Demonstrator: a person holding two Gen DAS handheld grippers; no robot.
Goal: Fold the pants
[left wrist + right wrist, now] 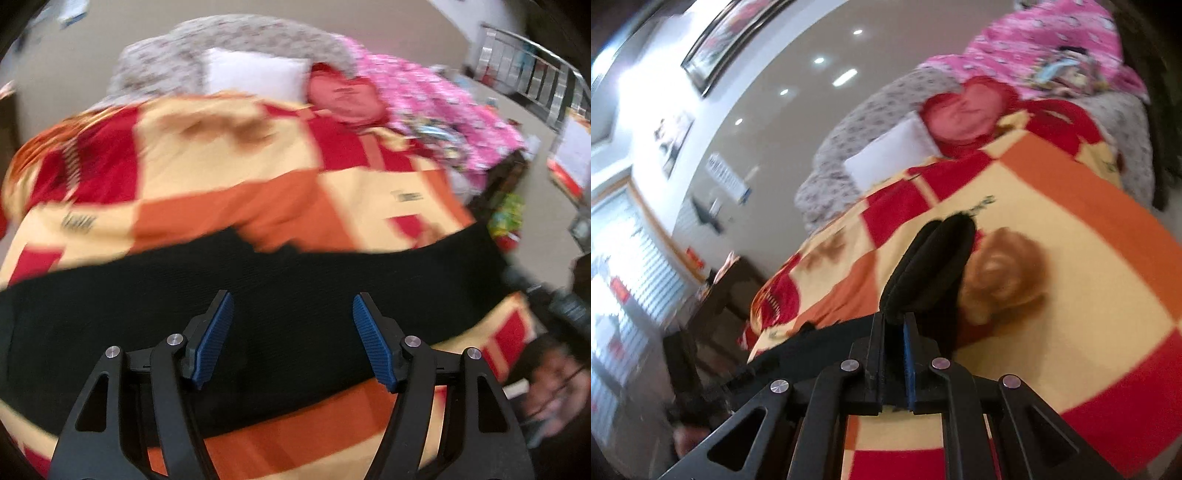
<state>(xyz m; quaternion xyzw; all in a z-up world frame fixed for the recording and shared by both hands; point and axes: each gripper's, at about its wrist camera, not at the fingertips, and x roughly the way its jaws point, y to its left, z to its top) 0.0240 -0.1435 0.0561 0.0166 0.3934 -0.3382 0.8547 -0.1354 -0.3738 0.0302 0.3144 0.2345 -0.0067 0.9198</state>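
Pants (295, 280) look soft and floppy (best pinched at an edge); right gripper (895, 332) clamps a black fold, left gripper (293, 317) hovers wide open, empty.

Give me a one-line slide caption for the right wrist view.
Right gripper shut on black pants, lifting an edge above the checkered blanket.
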